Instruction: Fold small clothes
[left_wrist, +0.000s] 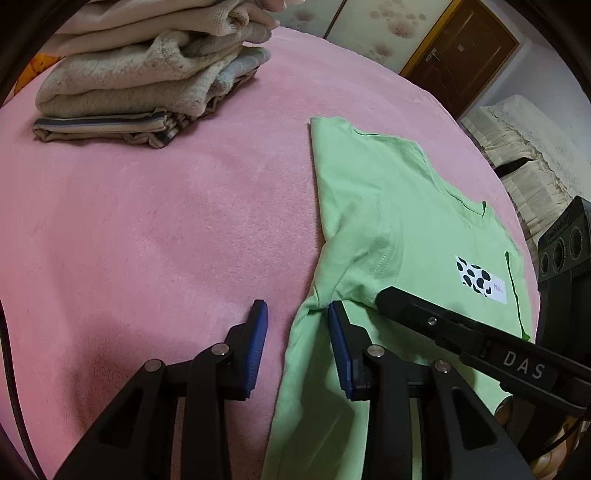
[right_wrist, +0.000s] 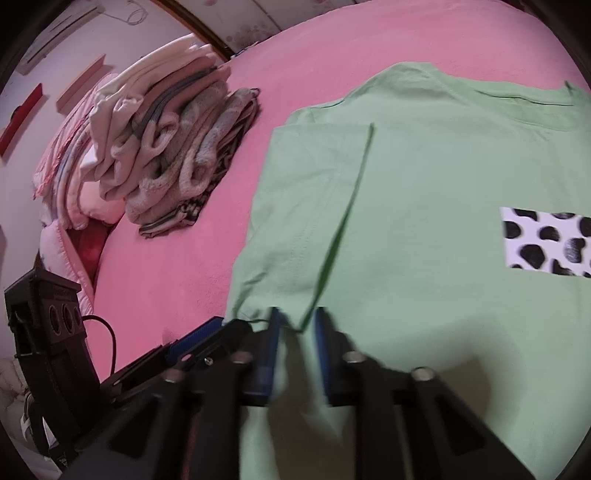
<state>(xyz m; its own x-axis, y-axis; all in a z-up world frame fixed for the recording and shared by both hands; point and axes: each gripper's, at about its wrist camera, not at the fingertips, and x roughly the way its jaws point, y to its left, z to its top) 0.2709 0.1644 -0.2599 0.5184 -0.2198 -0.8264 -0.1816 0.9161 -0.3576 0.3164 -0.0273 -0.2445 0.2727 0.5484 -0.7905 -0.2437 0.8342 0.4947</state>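
Observation:
A light green T-shirt (left_wrist: 388, 206) lies flat on the pink blanket (left_wrist: 147, 240), with a black-spotted white patch (left_wrist: 480, 278) on its chest. My left gripper (left_wrist: 297, 332) is open at the shirt's left edge near the sleeve. Its right pad rests on the cloth and its left pad is over bare blanket. My right gripper (left_wrist: 384, 297) reaches in from the right onto the shirt. In the right wrist view the T-shirt (right_wrist: 424, 166) has one sleeve folded inward. My right gripper (right_wrist: 297, 332), blurred, is shut on the folded sleeve's corner. A blue pad (right_wrist: 192, 338) of the left gripper shows beside it.
A stack of folded clothes (left_wrist: 140, 81) sits at the blanket's far left, also seen as the stack (right_wrist: 166, 158). A black box with round openings (left_wrist: 561, 251) stands off the bed's edge. A brown door (left_wrist: 461, 48) and cream covers (left_wrist: 517, 155) lie beyond.

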